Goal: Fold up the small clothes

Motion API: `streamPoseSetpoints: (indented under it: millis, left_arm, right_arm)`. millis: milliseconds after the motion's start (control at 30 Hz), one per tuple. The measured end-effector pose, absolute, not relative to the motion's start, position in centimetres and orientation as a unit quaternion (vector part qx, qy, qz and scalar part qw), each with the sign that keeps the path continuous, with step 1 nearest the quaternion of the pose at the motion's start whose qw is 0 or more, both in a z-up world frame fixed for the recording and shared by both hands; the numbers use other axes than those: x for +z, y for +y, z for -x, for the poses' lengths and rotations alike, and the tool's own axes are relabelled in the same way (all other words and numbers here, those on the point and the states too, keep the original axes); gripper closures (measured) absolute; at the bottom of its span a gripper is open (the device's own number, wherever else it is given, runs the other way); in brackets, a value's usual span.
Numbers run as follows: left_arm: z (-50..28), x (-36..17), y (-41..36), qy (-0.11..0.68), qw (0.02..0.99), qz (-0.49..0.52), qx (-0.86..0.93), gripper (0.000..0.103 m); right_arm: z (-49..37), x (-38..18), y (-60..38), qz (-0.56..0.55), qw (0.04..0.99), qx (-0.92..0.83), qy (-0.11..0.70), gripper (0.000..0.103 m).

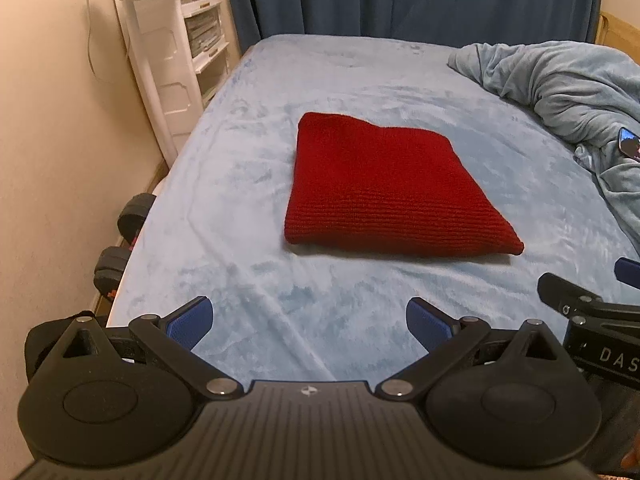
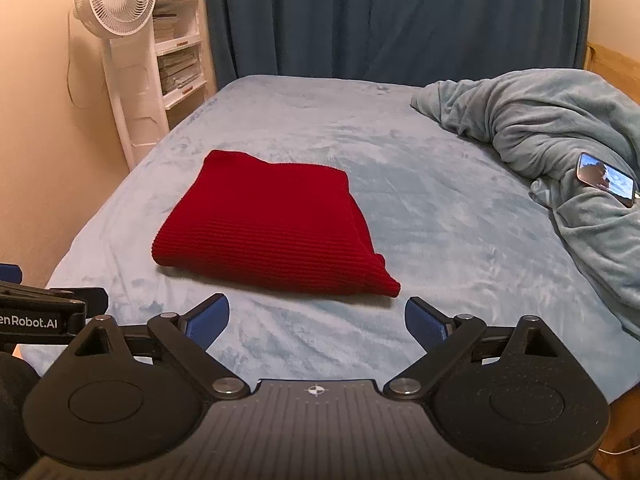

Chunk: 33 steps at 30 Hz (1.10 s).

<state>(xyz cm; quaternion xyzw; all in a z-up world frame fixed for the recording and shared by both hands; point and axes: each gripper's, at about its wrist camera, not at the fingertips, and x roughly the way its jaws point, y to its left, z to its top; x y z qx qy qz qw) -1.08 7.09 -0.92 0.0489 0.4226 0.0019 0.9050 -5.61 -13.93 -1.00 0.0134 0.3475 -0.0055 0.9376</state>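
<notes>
Red knit garment (image 1: 384, 192) lies at the centre of the frame on the bed (image 1: 240, 240), already a neat folded rectangle; little seems left. Its long axis runs away from me. My left gripper (image 1: 310, 322) and right gripper (image 2: 316, 320) hang wide, empty.

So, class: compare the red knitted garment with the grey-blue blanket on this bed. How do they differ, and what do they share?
The red knitted garment is folded into a flat, neat rectangle; the grey-blue blanket is bunched in a crumpled heap. The garment lies mid-bed; the blanket sits at the bed's right side. Nothing rests on the garment; a phone lies on the blanket. Both are soft fabrics on the light blue bed cover, and neither gripper touches them.
</notes>
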Motion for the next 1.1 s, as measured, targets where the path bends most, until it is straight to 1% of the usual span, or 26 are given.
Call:
streamPoseSetpoints:
  millis: [433, 1100]
  left_arm:
    - [0.64, -1.24, 7.03, 0.426, 0.903, -0.056, 0.013, 0.0]
    - [0.87, -0.93, 6.77, 0.422, 0.905, -0.06, 0.013, 0.0]
  right_arm:
    - [4.85, -1.67, -13.44, -0.003, 0.931, -0.013, 0.364, 0.001]
    - [5.1, -1.48, -13.27, -0.002, 0.932, -0.007, 0.362, 0.001]
